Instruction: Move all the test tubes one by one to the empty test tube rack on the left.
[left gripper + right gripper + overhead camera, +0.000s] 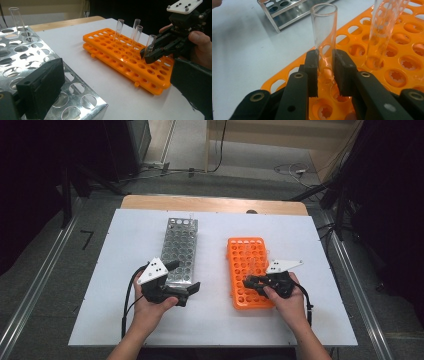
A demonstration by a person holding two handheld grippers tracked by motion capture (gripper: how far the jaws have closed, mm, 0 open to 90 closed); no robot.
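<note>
Right gripper [325, 71] clamped on a clear glass test tube [323, 32], pads pressing either side of its lower-middle wall, tube upright in a hole near the edge of the orange tube rack [402, 53]. In the high view, same gripper [250, 281] at centre right of the frame, over the near half of the rack. In the left gripper view, right gripper [147, 56] at right of frame, closed around the nearest tube, with three more test tubes [136, 31] standing in the rack behind it.

Left gripper [187, 277] at lower centre-left of the high view, jaws standing apart, nothing between them, resting at the near end of the metal rack [180, 247]; one tube [17, 18] standing at that rack's far end.

Likely handling: light, rigid, thin-walled glass, smooth and slippery, brittle under a hard squeeze or a sideways knock. Best hold across the straight wall below the rim, as now, with modest pressure. Straight vertical lift advisable, since tilting could bind the tube in its hole. White bench [300, 320] bare around both racks.
</note>
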